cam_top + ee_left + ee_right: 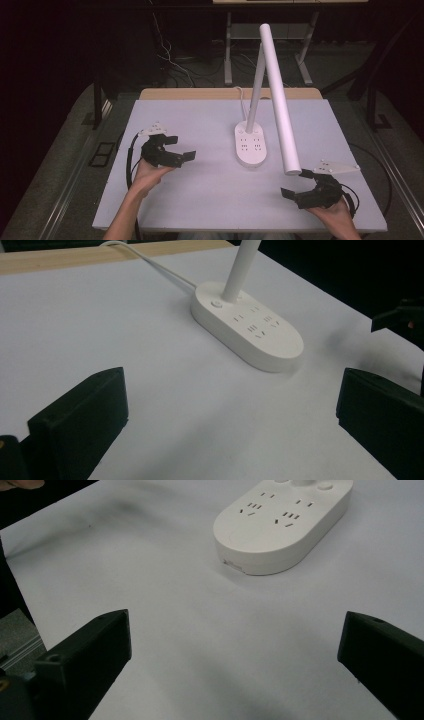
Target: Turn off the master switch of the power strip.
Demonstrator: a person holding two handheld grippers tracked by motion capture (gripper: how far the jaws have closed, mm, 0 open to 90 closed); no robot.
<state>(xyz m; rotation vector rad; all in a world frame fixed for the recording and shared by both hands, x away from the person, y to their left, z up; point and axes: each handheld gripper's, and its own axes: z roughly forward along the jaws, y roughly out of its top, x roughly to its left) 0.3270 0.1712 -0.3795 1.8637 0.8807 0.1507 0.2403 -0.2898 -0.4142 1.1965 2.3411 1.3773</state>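
Nearest me at six o'clock in the high view, my two forearms come over the near edge of the table (pixel 210 200). My left tool (pixel 181 150) sits at about eight o'clock, jaws spread wide with nothing between them; my right tool (pixel 295 182) sits at about four o'clock, also released and empty. Bare white table lies between them, with open room along the near and left edges. The desk lamp (pixel 250 145), a white oval base with sockets, stands near the table's middle, its cord running toward twelve o'clock. From the left tool the base lies at three o'clock, apart; from the right tool, at ten o'clock, apart. The lamp's long tube head (pixel 280 100) slants down, ending just above the right tool.
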